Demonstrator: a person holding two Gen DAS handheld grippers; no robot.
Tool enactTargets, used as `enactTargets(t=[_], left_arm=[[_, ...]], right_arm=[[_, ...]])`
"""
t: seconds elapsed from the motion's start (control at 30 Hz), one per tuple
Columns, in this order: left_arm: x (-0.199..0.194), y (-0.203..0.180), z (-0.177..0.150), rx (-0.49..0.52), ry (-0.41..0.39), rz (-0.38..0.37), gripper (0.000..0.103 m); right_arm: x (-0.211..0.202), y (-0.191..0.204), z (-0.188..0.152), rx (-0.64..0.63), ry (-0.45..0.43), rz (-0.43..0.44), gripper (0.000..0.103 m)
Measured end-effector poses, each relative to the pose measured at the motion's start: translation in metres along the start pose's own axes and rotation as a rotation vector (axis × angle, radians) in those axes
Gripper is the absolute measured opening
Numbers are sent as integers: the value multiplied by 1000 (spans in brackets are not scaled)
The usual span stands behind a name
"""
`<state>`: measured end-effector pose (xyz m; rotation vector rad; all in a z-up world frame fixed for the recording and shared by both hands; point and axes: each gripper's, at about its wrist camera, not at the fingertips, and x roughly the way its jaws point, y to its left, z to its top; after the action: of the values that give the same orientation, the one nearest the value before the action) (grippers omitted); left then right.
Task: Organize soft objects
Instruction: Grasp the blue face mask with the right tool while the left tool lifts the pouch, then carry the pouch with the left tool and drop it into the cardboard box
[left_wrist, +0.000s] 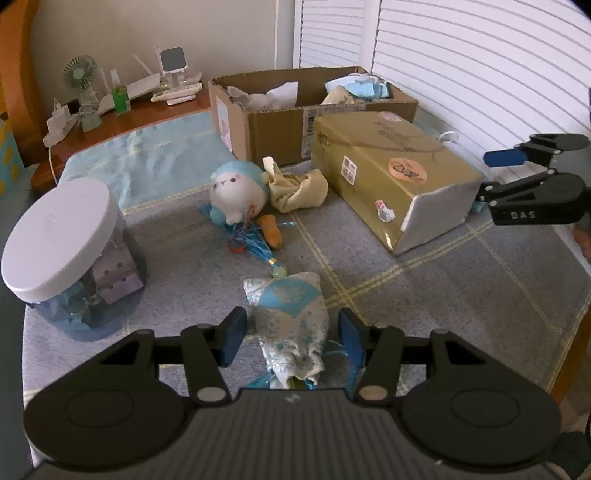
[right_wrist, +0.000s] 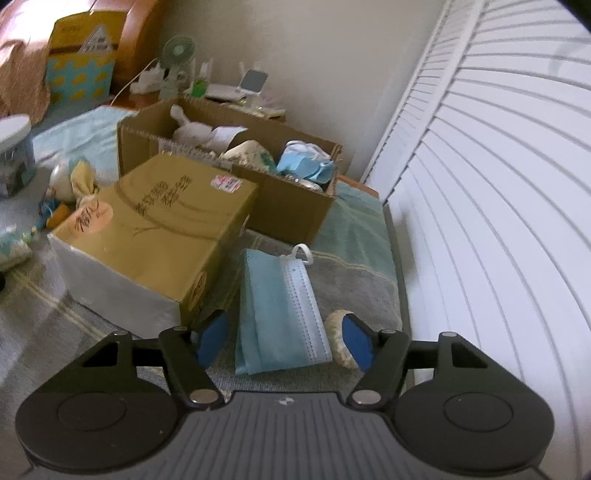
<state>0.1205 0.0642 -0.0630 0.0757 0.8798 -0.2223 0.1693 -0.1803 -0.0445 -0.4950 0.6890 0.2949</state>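
Observation:
In the left wrist view a silver and blue patterned pouch (left_wrist: 291, 317) lies on the grey checked cloth (left_wrist: 424, 295) between the pads of my left gripper (left_wrist: 291, 338), which is open with a gap on each side. Farther off lie a white and blue plush toy (left_wrist: 238, 190), a beige cloth bundle (left_wrist: 299, 188) and a small orange toy (left_wrist: 272, 230). In the right wrist view my right gripper (right_wrist: 284, 343) stands open around a stack of blue face masks (right_wrist: 277, 314), pads clear of it. A round cream puff (right_wrist: 341, 341) lies against the right pad.
An open cardboard box (left_wrist: 280, 122) with soft items stands at the back, a gold box (left_wrist: 388, 173) lies in front of it. A clear jar with a white lid (left_wrist: 62, 236) stands left. White shutters (right_wrist: 498, 203) close off the right side. A fan (left_wrist: 79, 74) and small devices sit on a wooden shelf.

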Motion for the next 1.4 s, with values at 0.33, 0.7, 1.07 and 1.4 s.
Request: enactTargets(t=[0.33,0.7,1.07,1.4], left_arm=[[1,0,2,1,-5,-4,45],[-13,1,7,27,-5,-22,34],[-54,-3,30,136,-25,-52,33],[-91,-9,71,207,-120,-74,33]], right_arm=[[7,2,0,-18,22,6,45],[-19,-10,-1,77,6,22,35],[-58,-16,2,105,-51,7,33],[-91,-24,0,162,-107,-8,33]])
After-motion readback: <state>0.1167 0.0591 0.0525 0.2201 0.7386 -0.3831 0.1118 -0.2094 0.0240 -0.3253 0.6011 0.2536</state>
